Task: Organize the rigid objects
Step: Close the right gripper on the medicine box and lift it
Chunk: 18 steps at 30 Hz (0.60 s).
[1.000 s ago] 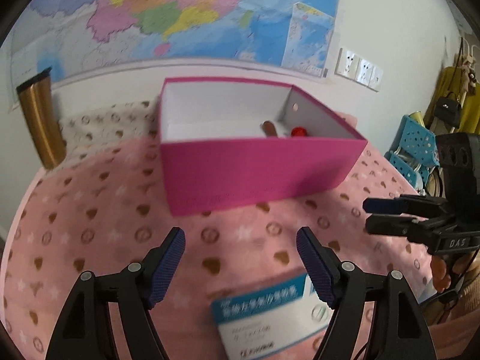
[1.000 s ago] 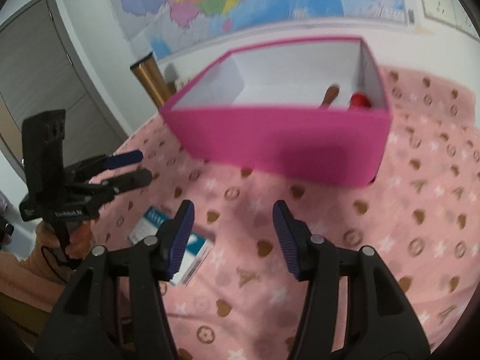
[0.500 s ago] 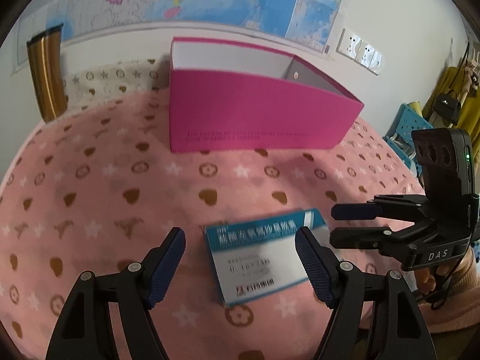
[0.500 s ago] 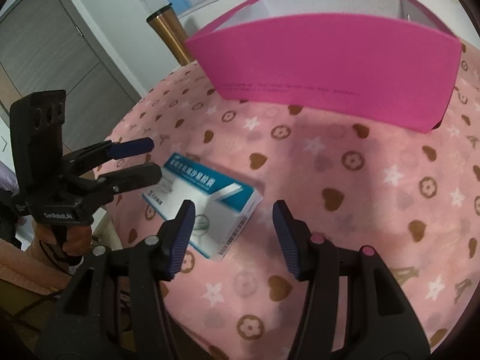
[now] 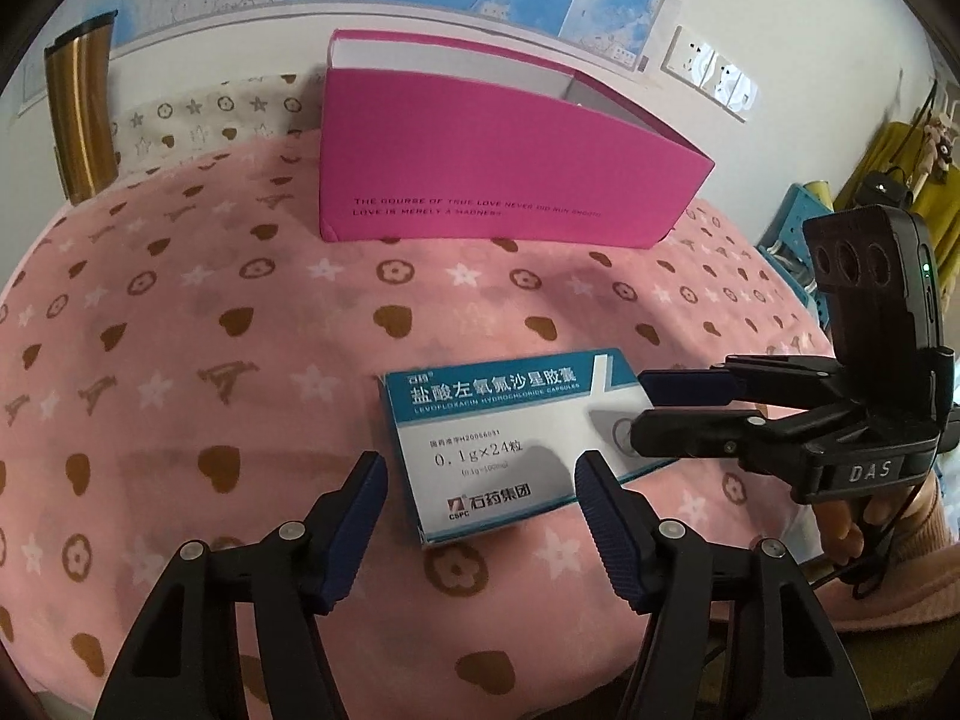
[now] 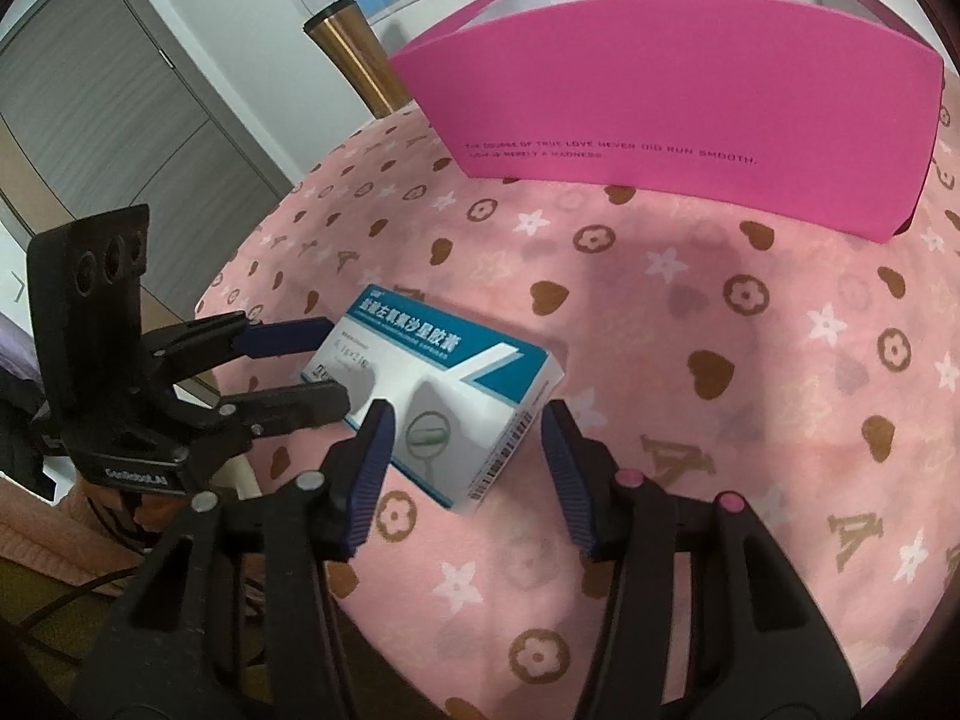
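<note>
A white and teal medicine box (image 5: pixel 504 444) (image 6: pixel 444 384) lies flat on the pink patterned cloth (image 5: pixel 180 330). My left gripper (image 5: pixel 480 474) straddles the box's near end. Its jaws are closing, with small gaps still showing beside the pads. From the side, my right gripper (image 6: pixel 467 420) straddles the box's other end. Its jaws are closing too, and its right pad stands clear of the box edge. Each gripper shows in the other's view: the right gripper (image 5: pixel 651 414) and the left gripper (image 6: pixel 333 363). A tall pink box (image 5: pixel 498 180) (image 6: pixel 690 120) stands behind; its inside is hidden.
A gold tumbler (image 5: pixel 78 126) (image 6: pixel 354 60) stands at the back left of the cloth. The wall behind carries a map and sockets (image 5: pixel 711 75). A grey door (image 6: pixel 90 120) is off to the left. A person's hand (image 5: pixel 840 516) holds the right gripper.
Both grippers have come down toward the cloth, and the medicine box now lies between both pairs of fingers. Both jaws have narrowed. The pink box's inside has dropped out of sight.
</note>
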Each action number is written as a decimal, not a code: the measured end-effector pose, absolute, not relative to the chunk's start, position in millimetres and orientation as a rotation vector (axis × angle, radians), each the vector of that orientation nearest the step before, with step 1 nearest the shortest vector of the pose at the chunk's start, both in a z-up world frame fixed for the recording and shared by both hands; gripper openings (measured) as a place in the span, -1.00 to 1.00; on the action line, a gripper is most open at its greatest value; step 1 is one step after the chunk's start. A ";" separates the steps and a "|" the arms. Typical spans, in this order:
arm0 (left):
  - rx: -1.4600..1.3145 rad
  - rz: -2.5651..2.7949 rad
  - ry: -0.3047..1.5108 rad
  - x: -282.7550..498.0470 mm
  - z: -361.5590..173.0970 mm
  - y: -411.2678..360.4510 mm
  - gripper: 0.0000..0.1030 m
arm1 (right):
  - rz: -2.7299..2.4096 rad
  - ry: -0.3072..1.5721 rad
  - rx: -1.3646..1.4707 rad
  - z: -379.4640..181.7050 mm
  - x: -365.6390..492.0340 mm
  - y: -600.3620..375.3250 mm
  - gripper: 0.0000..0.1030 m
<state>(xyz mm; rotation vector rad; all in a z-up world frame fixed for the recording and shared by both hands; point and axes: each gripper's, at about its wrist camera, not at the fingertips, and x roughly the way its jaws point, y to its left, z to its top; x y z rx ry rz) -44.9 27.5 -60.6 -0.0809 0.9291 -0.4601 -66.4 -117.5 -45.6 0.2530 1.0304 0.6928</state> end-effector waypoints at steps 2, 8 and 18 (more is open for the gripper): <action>-0.089 -0.468 0.931 -45.4 -61.0 25.9 0.21 | 0.692 1.040 0.261 -48.4 -65.5 -116.1 -0.10; -0.104 -0.474 0.943 -42.4 -59.1 23.2 0.21 | 0.671 1.042 0.256 -49.0 -65.5 -116.7 -0.13; -0.092 -0.507 0.905 -35.3 -43.0 10.7 0.21 | 0.622 1.007 0.261 -37.7 -64.1 -128.4 -0.13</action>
